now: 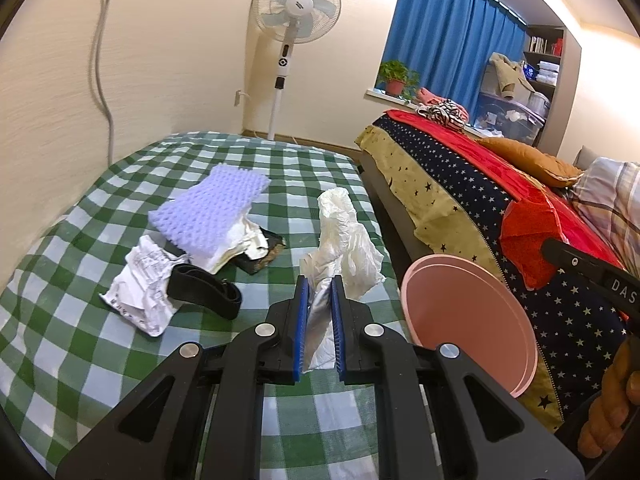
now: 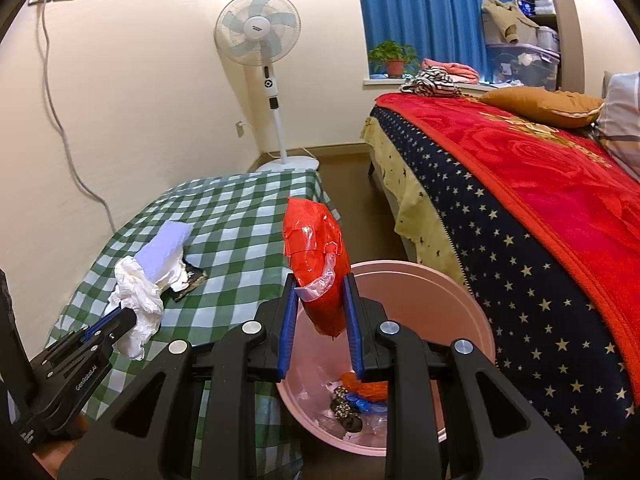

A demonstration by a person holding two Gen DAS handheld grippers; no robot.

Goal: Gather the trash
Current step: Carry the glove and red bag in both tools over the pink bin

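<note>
My left gripper point(image 1: 319, 280) is shut on a crumpled white plastic bag point(image 1: 348, 236), held above the green checked table point(image 1: 248, 168); it also shows in the right wrist view point(image 2: 136, 304). My right gripper point(image 2: 319, 276) is shut on a red plastic wrapper point(image 2: 316, 252), held over the pink bin point(image 2: 460, 320), which has several trash pieces inside. The red wrapper point(image 1: 528, 236) and bin point(image 1: 472, 316) show at the right of the left wrist view. On the table lie a purple foam sheet point(image 1: 208, 208), crumpled paper point(image 1: 140, 288), a black strap point(image 1: 204, 292) and a dark packet point(image 1: 266, 254).
A bed with a red blanket and starry cover point(image 2: 520, 184) stands right of the bin. A standing fan point(image 2: 260, 40) is by the far wall. A cable point(image 2: 60, 128) hangs down the wall left of the table.
</note>
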